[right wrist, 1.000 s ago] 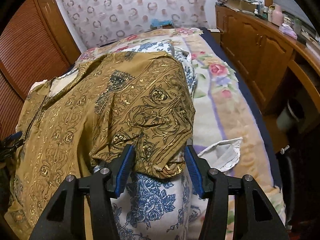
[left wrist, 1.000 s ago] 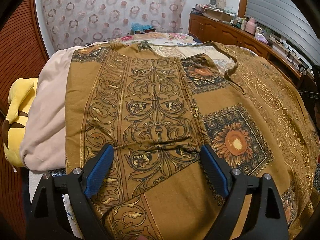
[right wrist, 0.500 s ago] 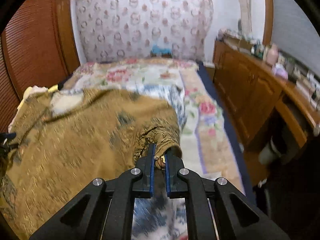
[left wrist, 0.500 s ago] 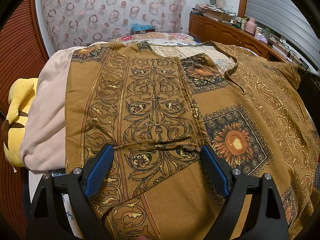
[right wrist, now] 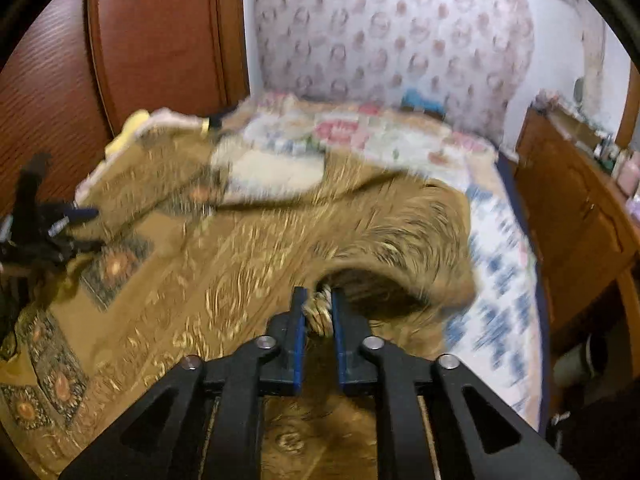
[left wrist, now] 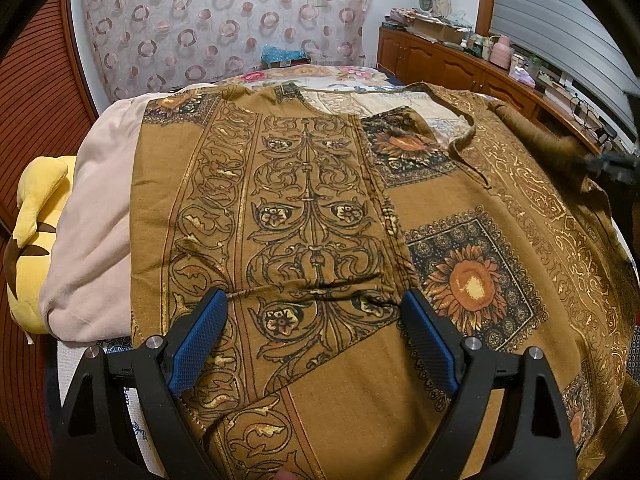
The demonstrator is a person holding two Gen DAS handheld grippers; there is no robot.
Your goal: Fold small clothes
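Observation:
A mustard-brown patterned garment [left wrist: 312,208] with sunflower squares lies spread on the bed; its near sleeve is folded over the body. My left gripper [left wrist: 314,320] is open just above the garment's near part, touching nothing. My right gripper [right wrist: 318,312] is shut on the cuff of the garment's far sleeve [right wrist: 400,256] and holds it lifted over the body of the garment [right wrist: 180,280]. The right wrist view is blurred by motion. The right gripper shows at the right edge of the left wrist view [left wrist: 612,164].
A beige pillow [left wrist: 96,216] and a yellow plush toy [left wrist: 36,216] lie left of the garment. A floral bedsheet [right wrist: 496,264] covers the bed. Wooden cabinets [left wrist: 448,64] run along the right wall. A brown wardrobe [right wrist: 152,40] stands at the left.
My right gripper shut on the sleeve's cuff, lifted it and is carrying it left over the garment. My left gripper has stayed open and still.

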